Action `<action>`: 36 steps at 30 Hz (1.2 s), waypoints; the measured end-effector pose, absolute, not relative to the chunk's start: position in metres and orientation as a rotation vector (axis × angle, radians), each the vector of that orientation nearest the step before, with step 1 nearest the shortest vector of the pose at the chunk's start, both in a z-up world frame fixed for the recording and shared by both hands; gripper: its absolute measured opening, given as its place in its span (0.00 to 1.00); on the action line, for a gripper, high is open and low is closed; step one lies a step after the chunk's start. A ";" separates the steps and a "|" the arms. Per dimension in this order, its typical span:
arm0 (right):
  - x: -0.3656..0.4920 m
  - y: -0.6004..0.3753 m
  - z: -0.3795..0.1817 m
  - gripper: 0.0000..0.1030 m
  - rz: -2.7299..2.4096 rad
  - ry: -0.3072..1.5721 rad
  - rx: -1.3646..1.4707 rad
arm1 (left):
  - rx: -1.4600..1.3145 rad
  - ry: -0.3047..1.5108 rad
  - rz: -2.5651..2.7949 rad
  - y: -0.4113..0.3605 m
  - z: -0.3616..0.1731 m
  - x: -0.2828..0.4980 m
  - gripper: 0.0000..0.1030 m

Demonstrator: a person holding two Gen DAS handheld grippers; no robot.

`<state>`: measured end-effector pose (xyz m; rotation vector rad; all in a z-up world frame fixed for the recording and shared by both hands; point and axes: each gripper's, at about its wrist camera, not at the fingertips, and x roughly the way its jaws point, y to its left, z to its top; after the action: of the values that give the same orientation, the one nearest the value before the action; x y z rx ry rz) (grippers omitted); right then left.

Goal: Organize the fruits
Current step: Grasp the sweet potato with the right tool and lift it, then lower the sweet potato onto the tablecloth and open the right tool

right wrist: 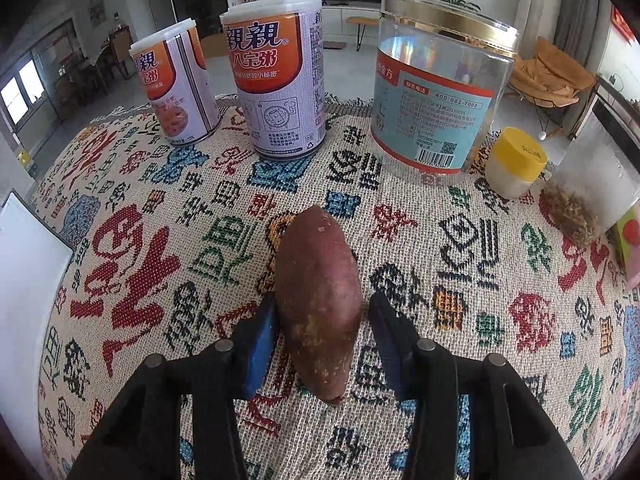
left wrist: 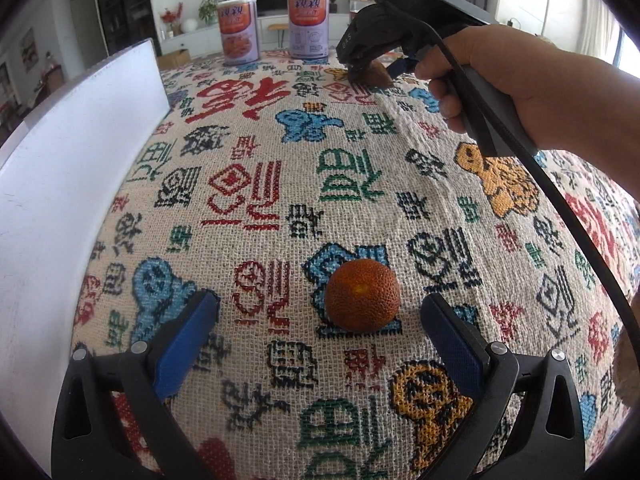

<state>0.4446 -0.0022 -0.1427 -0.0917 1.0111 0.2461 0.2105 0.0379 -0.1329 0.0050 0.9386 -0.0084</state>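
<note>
Tablecloth (left wrist: 340, 168) with woven characters

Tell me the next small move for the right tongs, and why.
Probably close the right tongs on the sweet potato. It already lies lengthwise between the open blue pads, resting on the patterned cloth, with a small gap showing on its right side, so squeezing should grip it.
</note>
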 end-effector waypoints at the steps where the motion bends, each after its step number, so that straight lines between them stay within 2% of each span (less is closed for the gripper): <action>1: 0.442 -0.005 -0.142 0.39 0.235 1.010 -0.080 | 0.005 0.939 -0.009 0.038 -0.133 0.210 0.99; 8: 0.393 -0.049 -0.133 0.38 0.314 1.011 -0.003 | 0.005 0.939 -0.009 0.038 -0.133 0.211 1.00; 21: 0.176 -0.163 -0.127 0.39 0.256 0.979 0.075 | 0.005 0.939 -0.009 0.038 -0.133 0.211 1.00; 26: 0.127 -0.178 -0.146 0.40 0.169 0.935 0.030 | -0.001 0.938 -0.014 0.039 -0.133 0.211 0.99; 28: 0.113 -0.187 -0.148 0.48 0.186 0.871 0.088 | -0.014 0.935 -0.030 0.041 -0.132 0.210 0.99; 29: 0.107 -0.193 -0.150 0.63 0.184 0.866 0.123 | -0.026 0.931 -0.052 0.043 -0.131 0.208 0.99; 30: 0.101 -0.199 -0.149 0.74 0.190 0.854 0.161 | -0.044 0.927 -0.079 0.046 -0.130 0.205 0.99; 32: 0.093 -0.204 -0.150 0.79 0.207 0.843 0.203 | -0.079 0.918 -0.145 0.049 -0.126 0.197 0.98; 35: 0.088 -0.217 -0.151 0.79 0.228 0.843 0.246 | -0.022 0.906 -0.186 0.038 -0.122 0.192 0.97; 36: 0.086 -0.224 -0.152 0.79 0.241 0.841 0.289 | 0.022 0.894 -0.178 0.031 -0.121 0.192 0.90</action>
<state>0.0859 -0.2239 -0.1516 0.2885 0.8410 0.2407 0.1915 0.0311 -0.1206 0.0221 0.8942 -0.1782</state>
